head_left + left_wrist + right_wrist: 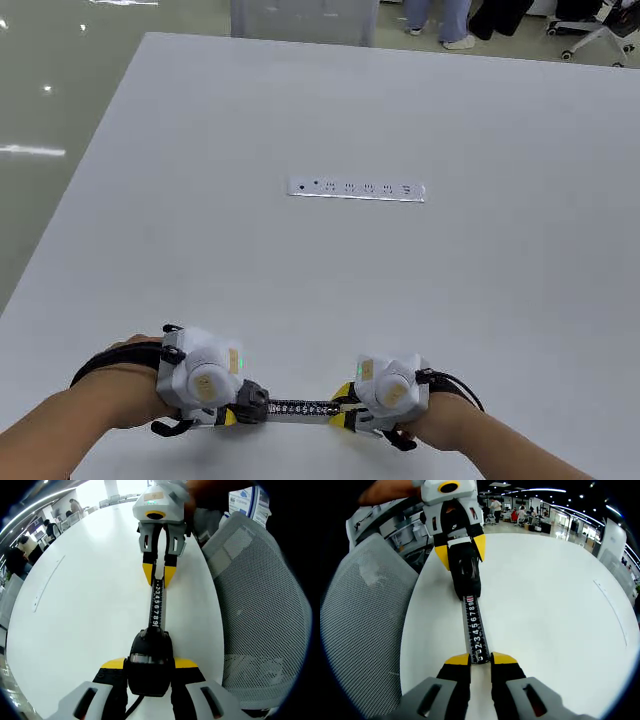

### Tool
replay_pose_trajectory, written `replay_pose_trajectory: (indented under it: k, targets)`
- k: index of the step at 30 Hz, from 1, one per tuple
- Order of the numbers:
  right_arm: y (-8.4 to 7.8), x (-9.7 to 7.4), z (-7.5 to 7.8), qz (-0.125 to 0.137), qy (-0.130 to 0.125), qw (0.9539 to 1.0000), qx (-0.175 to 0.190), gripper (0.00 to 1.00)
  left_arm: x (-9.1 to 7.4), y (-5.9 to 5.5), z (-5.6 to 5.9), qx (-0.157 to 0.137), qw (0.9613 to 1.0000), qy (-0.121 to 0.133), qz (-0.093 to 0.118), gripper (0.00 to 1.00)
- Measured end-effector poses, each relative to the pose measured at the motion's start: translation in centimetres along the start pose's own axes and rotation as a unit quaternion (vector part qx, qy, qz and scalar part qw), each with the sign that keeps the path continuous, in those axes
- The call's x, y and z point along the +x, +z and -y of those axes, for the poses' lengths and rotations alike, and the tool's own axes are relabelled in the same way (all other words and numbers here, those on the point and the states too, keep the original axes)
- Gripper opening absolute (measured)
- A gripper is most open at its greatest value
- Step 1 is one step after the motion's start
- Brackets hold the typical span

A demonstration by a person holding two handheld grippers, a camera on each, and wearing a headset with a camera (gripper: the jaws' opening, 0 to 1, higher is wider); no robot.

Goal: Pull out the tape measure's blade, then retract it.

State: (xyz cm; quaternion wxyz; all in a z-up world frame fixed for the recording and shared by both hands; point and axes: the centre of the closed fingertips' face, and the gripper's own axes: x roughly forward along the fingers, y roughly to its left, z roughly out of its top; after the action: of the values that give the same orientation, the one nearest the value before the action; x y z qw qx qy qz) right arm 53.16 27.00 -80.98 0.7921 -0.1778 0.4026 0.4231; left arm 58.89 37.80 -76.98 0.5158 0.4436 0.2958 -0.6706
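The black tape measure case (149, 660) sits between the yellow-tipped jaws of my left gripper (149, 664), which is shut on it. Its white numbered blade (157, 602) runs a short way out to my right gripper (158, 574), whose yellow tips pinch the blade's end. In the right gripper view the blade (473, 630) leads from my right gripper (480, 657) back to the case (466, 572) held by my left gripper (460, 550). From the head view, the left gripper (232, 413) and right gripper (342, 406) face each other near the table's front edge, with the blade (300, 408) stretched between them.
A white power strip (356, 189) lies mid-table, well beyond the grippers. The white table (400, 290) stretches wide around it. A grey mesh office chair (260, 605) stands close by the table's near edge. People and chairs are far off in the room.
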Motion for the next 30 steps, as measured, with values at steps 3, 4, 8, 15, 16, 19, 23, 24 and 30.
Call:
replay_pose_trajectory:
  k: [3, 4, 8, 15, 16, 19, 23, 24, 30]
  targets:
    - [-0.1, -0.1, 0.0, 0.0, 0.0, 1.0, 0.003, 0.13, 0.0, 0.0, 0.0, -0.001, 1.0, 0.001, 0.001, 0.3]
    - [-0.2, -0.1, 0.1, 0.001, 0.0, 1.0, 0.004, 0.13, 0.0, 0.0, 0.0, -0.001, 1.0, 0.001, 0.0, 0.3]
    - [-0.4, -0.2, 0.1, 0.002, 0.001, 1.0, 0.008, 0.13, 0.0, 0.0, 0.0, -0.001, 1.0, 0.0, -0.001, 0.3]
    - [-0.7, -0.3, 0.1, 0.003, 0.002, 0.9999, 0.012, 0.13, 0.0, -0.1, 0.0, 0.0, 1.0, 0.001, -0.002, 0.3]
    - [-0.6, -0.4, 0.1, 0.004, 0.002, 0.9999, 0.013, 0.13, 0.0, -0.1, 0.0, -0.001, 1.0, 0.001, -0.002, 0.3]
    - [-0.8, -0.4, 0.1, 0.004, 0.001, 0.9999, 0.012, 0.13, 0.0, -0.1, 0.0, -0.001, 1.0, 0.002, -0.002, 0.3]
    - [-1.0, -0.6, 0.2, 0.002, 0.0, 0.9999, 0.012, 0.13, 0.0, -0.1, 0.0, -0.001, 1.0, 0.002, -0.003, 0.3]
    - [-1.1, -0.6, 0.2, 0.001, 0.0, 0.9999, 0.012, 0.13, 0.0, -0.1, 0.0, 0.0, 1.0, 0.002, -0.003, 0.3]
    - [-1.5, -0.9, 0.3, 0.0, -0.002, 0.9999, 0.016, 0.13, 0.0, 0.0, 0.0, -0.001, 1.0, 0.002, -0.003, 0.3]
